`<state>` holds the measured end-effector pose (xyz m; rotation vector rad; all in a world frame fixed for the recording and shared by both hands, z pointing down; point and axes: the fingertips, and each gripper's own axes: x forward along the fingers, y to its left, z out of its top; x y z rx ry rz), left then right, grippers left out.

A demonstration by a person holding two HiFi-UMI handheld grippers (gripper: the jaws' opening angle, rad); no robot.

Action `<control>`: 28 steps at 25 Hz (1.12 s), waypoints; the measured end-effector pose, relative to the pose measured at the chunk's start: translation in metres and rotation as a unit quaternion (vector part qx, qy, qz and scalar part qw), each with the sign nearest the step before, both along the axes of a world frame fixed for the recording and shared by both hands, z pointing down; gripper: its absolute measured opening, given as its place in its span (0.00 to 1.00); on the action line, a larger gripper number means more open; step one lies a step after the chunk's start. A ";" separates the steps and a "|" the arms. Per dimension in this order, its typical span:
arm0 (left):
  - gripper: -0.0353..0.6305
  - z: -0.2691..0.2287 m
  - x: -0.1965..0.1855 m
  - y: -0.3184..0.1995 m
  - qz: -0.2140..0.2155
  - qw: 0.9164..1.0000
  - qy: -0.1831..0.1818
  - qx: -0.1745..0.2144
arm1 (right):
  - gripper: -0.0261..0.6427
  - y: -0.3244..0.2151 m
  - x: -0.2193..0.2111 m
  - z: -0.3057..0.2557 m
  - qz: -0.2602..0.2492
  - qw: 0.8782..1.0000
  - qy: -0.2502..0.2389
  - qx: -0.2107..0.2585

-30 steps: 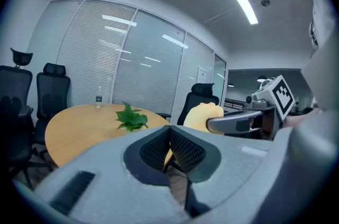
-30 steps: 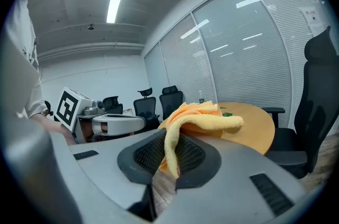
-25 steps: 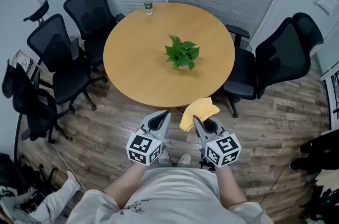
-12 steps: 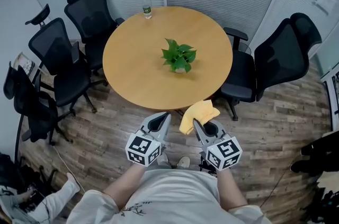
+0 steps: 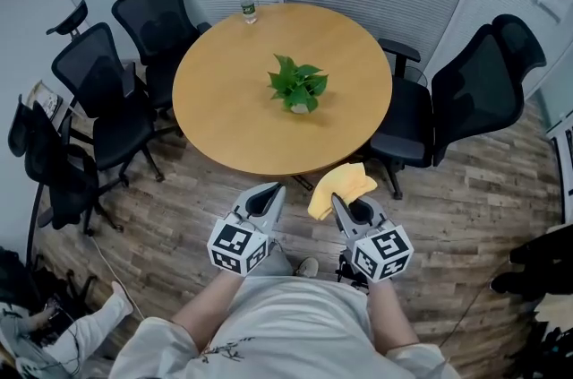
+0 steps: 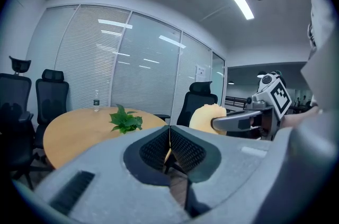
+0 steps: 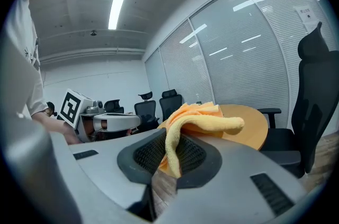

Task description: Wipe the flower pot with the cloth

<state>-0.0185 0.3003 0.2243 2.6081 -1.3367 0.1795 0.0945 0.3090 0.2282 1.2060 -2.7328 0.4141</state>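
Well, starting left: three black chairs (image 5: 98, 81) crowd the left of the one round worktop (image 5: 224, 117), and they overlap, so my count is rough. My left gripper (image 5: 269, 192) is clenched on nothing, near me and short of the worktop. One bottle (image 5: 244, 3) stands at the far edge. One flower pot (image 5: 300, 107) sits mid-worktop, nearly hidden under its leaves. My right gripper (image 5: 337, 200) is grasping the one yellow cloth (image 5: 341, 186), which droops just off the near edge. Two more chairs (image 5: 483, 81) stand right.
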 end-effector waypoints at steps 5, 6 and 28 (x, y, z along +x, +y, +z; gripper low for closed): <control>0.07 0.008 -0.004 -0.012 -0.004 1.000 0.005 -0.008 | 0.11 -0.011 0.001 0.012 0.001 1.000 0.000 -0.016; 0.07 0.010 -0.005 -0.016 -0.004 1.000 0.006 -0.010 | 0.11 -0.016 0.000 0.014 0.002 1.000 0.001 -0.019; 0.07 0.012 -0.045 -0.213 0.046 0.999 0.018 -0.008 | 0.11 -0.200 -0.040 0.004 0.060 0.998 0.027 -0.004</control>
